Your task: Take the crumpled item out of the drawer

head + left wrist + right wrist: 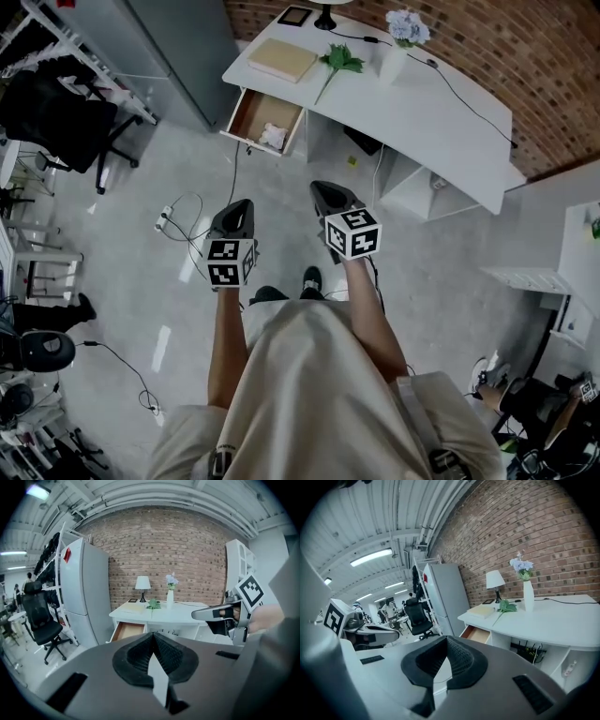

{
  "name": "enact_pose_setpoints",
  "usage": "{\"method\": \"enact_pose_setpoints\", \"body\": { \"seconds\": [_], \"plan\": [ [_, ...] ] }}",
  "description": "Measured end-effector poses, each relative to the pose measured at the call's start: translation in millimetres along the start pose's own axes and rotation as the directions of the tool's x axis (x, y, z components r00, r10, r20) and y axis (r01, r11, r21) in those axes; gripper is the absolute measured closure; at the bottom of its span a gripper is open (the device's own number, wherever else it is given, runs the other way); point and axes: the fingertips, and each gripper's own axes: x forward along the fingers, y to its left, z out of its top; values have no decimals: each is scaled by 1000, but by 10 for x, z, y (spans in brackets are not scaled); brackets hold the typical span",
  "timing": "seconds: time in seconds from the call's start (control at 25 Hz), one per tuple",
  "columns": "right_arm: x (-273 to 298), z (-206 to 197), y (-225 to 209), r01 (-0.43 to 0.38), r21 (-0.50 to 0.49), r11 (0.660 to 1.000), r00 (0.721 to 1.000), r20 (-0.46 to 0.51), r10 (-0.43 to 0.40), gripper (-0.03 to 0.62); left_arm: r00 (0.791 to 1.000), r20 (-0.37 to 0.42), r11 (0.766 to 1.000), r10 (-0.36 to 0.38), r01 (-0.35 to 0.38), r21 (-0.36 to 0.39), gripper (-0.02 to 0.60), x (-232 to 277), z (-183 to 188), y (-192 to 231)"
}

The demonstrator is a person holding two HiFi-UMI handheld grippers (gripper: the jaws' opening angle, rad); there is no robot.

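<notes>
Left gripper (153,641): jaws pressed together, holding nothing.
Right gripper (446,645): jaws pressed together, holding nothing.
Crumpled item (273,136): in open drawer (249,112), upper middle of head view, well apart from both grippers.

Brick wall (487,47), grey floor (281,199), white desk (422,114), black office chair (56,122)

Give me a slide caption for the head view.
Person facing a white desk, left gripper and right gripper shut and empty, crumpled item lying in the open drawer.
</notes>
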Motion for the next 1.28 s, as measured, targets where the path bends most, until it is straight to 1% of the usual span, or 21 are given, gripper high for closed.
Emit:
{"method": "enact_pose_setpoints", "body": {
  "seconds": [0.16,0.32,0.52,0.68,0.8,0.88,1.0,1.12,1.28],
  "plan": [
    [-59,-101,-216,-19,52,998,1000,-14,20,571,1000,22,997,9,-7,-82,566,86,-1,42],
    [-83,-161,-382,-14,81,997,1000,-24,16,571,1000,9,995,20,-19,-98,566,117,-26,80],
    [42,-217,-486,-14,117,993,1000,-21,17,570,999,9,992,46,-45,-117,566,135,-60,282],
    [269,-7,-444,-72,111,991,997,20,70,569,998,24,990,63,-60,-127,566,197,3,541],
    [465,181,-471,-74,104,992,997,33,71,570,997,38,989,67,-61,-134,566,308,141,738],
    [625,219,-457,-77,94,993,997,21,75,569,998,39,990,46,-40,-138,566,412,219,863],
    [945,259,-397,-105,55,993,994,-8,106,569,999,43,990,-7,13,-137,566,613,323,1046],
    [1251,336,-326,-129,33,991,991,-22,130,569,999,38,990,-29,34,-137,566,801,409,1258],
    [1632,332,-443,-108,27,994,992,-59,109,569,998,15,986,-54,56,-157,566,1180,433,1477]
  ]
}}
